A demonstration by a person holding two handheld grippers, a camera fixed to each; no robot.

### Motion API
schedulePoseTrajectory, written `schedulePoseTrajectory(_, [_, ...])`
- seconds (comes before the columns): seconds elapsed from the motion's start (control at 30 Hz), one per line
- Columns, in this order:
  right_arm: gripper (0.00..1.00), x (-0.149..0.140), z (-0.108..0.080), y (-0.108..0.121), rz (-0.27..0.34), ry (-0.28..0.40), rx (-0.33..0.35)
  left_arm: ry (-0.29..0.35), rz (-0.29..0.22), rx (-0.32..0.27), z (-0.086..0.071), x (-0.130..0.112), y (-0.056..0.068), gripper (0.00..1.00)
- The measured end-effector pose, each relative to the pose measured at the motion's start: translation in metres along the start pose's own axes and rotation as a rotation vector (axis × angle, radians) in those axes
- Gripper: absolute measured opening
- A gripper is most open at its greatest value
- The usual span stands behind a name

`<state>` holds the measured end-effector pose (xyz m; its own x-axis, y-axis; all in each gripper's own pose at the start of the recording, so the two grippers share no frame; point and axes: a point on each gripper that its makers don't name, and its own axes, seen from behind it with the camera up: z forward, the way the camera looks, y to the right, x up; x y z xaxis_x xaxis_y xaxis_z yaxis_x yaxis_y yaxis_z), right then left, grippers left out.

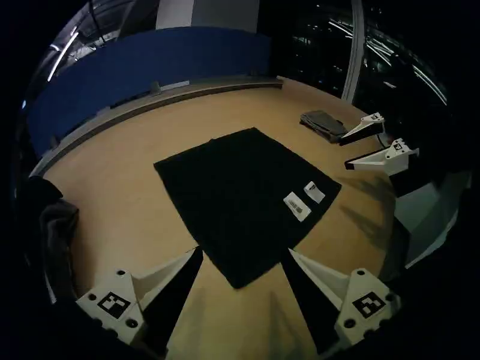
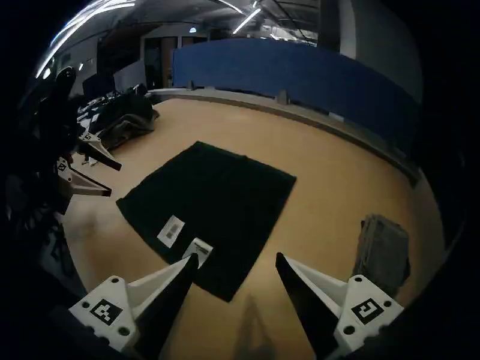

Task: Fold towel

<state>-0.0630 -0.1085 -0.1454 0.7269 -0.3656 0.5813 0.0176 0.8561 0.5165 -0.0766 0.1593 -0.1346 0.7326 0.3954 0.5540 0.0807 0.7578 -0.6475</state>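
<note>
Wood table [image 1: 120,180], blue partition [image 1: 150,66] behind.

Left gripper view: dark towel [image 1: 240,192] lies flat mid-frame. Left gripper [image 1: 241,250] at bottom by its near corner, jaws apart, empty. Right gripper [image 1: 344,155] at right edge, jaws apart too.

Right gripper view: towel centre-left, right gripper's jaws wide at bottom, nothing held. Grey cloth [image 2: 384,252] lower right.

Dim wooden table [image 1: 120,180], blue partition [image 1: 150,66] behind, ceiling strip lights [image 2: 249,13] overhead.
</note>
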Motion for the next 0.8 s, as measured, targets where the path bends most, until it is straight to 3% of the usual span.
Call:
schedulePoseTrajectory(0.2, [1.0, -0.018, 0.014, -0.004, 0.034, -0.024, 0.014, -0.034, -0.028, -0.005, 0.012, -0.018, 0.002, 0.95])
schedulePoseTrajectory(0.43, [0.98, -0.035, 0.023, -0.007, 0.017, -0.056, 0.014, -0.062, -0.018, -0.013, 0.019, -0.031, 0.005, 0.95])
schedulePoseTrajectory(0.6, [0.85, -0.043, 0.024, -0.011, 0.007, -0.082, 0.023, -0.078, -0.009, -0.015, 0.023, -0.036, 0.008, 0.94])
schedulePoseTrajectory(0.63, [0.79, -0.044, 0.024, -0.011, 0.006, -0.087, 0.021, -0.081, -0.009, -0.014, 0.023, -0.037, 0.009, 0.91])
schedulePoseTrajectory(0.8, [0.69, -0.05, 0.025, -0.012, 0.001, -0.104, 0.023, -0.095, -0.005, -0.006, 0.025, -0.041, 0.011, 0.77])
